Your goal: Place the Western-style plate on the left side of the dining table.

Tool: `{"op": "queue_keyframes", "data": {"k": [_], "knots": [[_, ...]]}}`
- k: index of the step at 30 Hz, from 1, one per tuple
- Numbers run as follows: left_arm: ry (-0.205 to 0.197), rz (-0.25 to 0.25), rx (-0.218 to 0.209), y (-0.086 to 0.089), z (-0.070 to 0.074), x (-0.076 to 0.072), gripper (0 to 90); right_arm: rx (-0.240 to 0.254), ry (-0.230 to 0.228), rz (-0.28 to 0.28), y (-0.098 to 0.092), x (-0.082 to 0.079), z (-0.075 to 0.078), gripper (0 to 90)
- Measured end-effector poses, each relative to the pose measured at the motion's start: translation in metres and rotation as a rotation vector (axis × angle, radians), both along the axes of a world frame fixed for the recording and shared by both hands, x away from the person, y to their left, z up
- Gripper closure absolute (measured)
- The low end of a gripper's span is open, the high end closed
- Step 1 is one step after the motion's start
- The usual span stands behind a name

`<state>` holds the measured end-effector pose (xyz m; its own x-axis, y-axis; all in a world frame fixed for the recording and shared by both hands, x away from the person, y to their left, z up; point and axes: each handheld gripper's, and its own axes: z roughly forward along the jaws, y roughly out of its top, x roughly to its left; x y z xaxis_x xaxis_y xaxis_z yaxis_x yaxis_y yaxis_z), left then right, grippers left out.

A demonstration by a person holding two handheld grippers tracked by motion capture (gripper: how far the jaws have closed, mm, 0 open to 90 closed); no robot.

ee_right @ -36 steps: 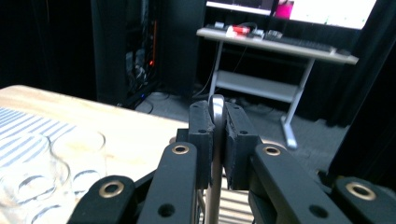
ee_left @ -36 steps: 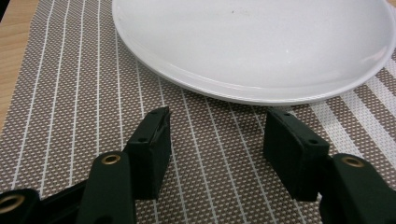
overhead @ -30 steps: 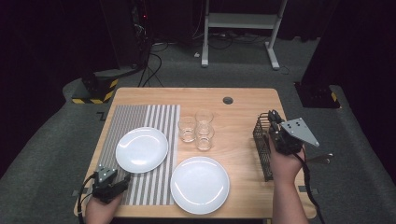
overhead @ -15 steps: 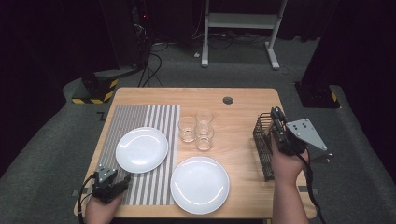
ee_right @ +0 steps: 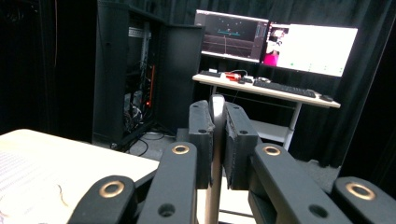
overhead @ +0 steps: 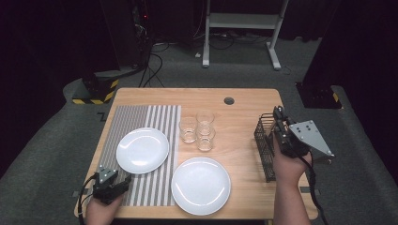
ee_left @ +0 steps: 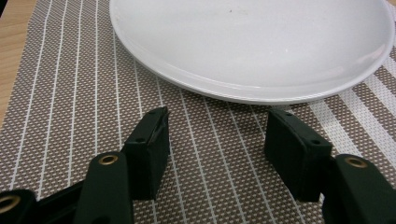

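Table [overhead: 244, 101]: light wood, seen from above; clock directions are taken from its middle, with 12 at the far edge.
Placemat [overhead: 133, 119]: brown-and-white striped, covering the 9 o'clock half of the table.
Small plate [overhead: 142, 150]: white, empty, lying on the placemat at 9 o'clock.
Large plate [overhead: 201, 185]: white, empty, at 6 o'clock, its left edge overlapping the placemat.
Glasses [overhead: 187, 130]: three clear tumblers, upright, grouped close together at the middle of the table, just off the placemat's right edge.
Wire rack [overhead: 264, 145]: black, narrow, standing at 3 o'clock along the table's right edge.
Left gripper [overhead: 121, 182]: low over the placemat at the 7 o'clock corner, jaws spread wide with nothing between them; the left gripper view has the small plate's near rim just beyond the tips, not touching.
Right gripper [overhead: 278, 113]: raised above the far end of the wire rack at 3 o'clock, pointing toward 12, jaws pressed together on a thin pale piece.
Thin pale piece [ee_right: 214, 200]: slim, upright, pinched between the right gripper's pads and running down below them; what kind of item it is cannot be told.
Monitors [ee_right: 308, 46]: two lit screens on a desk in the dark room beyond the table, in the right gripper view.
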<state>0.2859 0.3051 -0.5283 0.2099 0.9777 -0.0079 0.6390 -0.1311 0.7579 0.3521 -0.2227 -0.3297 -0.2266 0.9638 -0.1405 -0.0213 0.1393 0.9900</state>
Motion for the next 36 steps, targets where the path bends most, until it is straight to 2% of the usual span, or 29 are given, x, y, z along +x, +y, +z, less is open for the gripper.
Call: {"op": "queue_keyframes", "data": {"k": [13,26,36], "knots": [[0.002,-0.001,0.0,0.0,0.0,0.0,40.6,0.003,-0.058,-0.002,0.001,-0.013,0.013,83.2],[0.0,0.0,0.002,0.0,0.0,0.0,40.6,-0.002,-0.136,0.002,0.001,-0.028,0.033,83.2],[0.002,-0.001,0.0,0.0,0.0,0.0,40.6,-0.007,-0.148,0.02,0.01,-0.026,0.04,83.2]]}}
